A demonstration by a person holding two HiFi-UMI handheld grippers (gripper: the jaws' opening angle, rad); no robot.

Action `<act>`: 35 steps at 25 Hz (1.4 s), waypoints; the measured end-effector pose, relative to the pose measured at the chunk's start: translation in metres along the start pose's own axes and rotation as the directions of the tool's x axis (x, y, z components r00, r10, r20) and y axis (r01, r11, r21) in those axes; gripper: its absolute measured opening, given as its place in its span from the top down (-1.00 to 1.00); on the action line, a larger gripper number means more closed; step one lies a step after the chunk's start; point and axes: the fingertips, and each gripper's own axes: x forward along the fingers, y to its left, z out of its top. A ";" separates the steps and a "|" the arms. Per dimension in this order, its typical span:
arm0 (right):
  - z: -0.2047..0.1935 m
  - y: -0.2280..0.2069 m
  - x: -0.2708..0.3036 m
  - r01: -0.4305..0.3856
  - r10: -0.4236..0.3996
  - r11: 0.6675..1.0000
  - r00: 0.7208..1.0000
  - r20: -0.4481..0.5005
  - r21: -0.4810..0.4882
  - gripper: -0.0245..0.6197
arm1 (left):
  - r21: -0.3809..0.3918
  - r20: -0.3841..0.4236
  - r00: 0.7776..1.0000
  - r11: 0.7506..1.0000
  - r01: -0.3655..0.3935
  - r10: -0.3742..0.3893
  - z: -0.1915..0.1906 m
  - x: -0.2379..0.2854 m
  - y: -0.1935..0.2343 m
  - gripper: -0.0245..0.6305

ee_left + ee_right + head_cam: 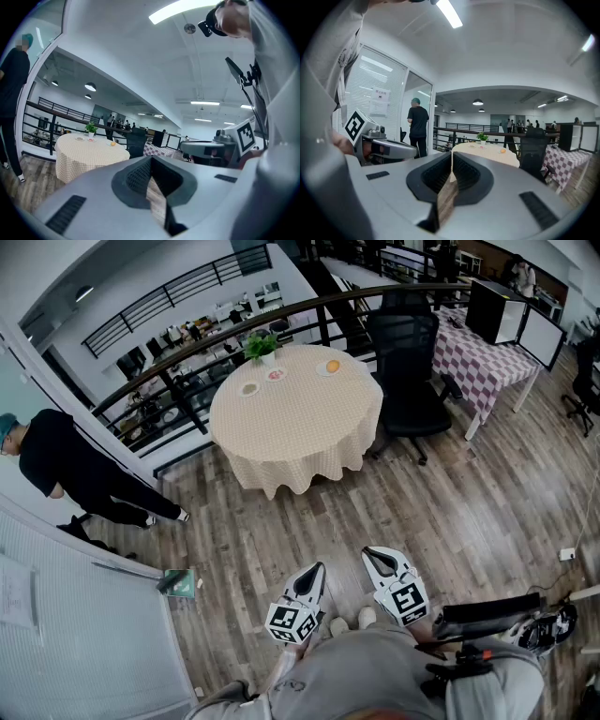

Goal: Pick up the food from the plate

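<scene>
A round table [300, 432] under a beige checked cloth stands far ahead across the wooden floor. It carries three small plates and a potted plant [262, 346]. The right-hand plate [322, 370] holds an orange piece of food [332, 366], which is also small in the left gripper view [112, 144] and the right gripper view [503, 151]. My left gripper [314, 571] [151, 159] and right gripper [373, 557] [452, 153] are held low by my body, side by side, far from the table. Both are shut with nothing between their jaws.
A black office chair [412, 371] stands just right of the round table, with a purple checked table [483, 362] beyond it. A person in black [80, 474] stands at the left by a glass partition. A dark railing [169, 381] runs behind the table. A green object [180, 583] lies on the floor.
</scene>
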 end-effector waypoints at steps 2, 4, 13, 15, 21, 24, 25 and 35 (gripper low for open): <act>0.010 -0.003 0.005 -0.001 0.002 1.000 1.000 0.017 -0.012 0.86 | 0.021 0.020 1.000 1.000 -0.012 0.011 0.009 0.007 0.009 0.89; 0.020 -0.007 0.005 0.013 -0.012 1.000 1.000 0.024 -0.028 0.86 | 0.040 0.039 0.999 0.999 -0.018 0.016 0.018 0.012 0.013 0.89; 0.015 -0.038 -0.008 0.061 -0.061 0.998 0.997 0.043 0.016 0.87 | 0.073 0.063 0.998 0.997 -0.007 0.003 0.029 0.041 -0.004 0.89; 0.012 -0.053 -0.011 0.070 -0.072 0.997 0.996 0.044 0.041 0.87 | 0.063 0.078 0.997 0.998 -0.022 0.017 0.030 0.047 -0.009 0.89; -0.009 -0.089 -0.007 0.053 -0.053 0.995 0.999 0.000 0.087 0.87 | 0.055 0.137 0.984 0.991 -0.124 0.115 0.037 0.063 -0.011 0.89; -0.019 -0.099 -0.002 0.021 -0.019 0.998 0.999 -0.029 0.062 0.87 | 0.040 0.164 0.975 0.987 -0.156 0.148 0.040 0.068 -0.021 0.89; -0.017 -0.100 -0.001 0.009 -0.008 0.998 1.000 -0.026 0.062 0.87 | 0.042 0.166 0.975 0.986 -0.159 0.150 0.044 0.067 -0.025 0.89; 0.004 -0.098 -0.003 -0.043 0.039 0.996 0.998 0.055 0.082 0.87 | 0.095 0.127 0.977 0.978 -0.185 0.172 0.040 0.067 -0.033 0.89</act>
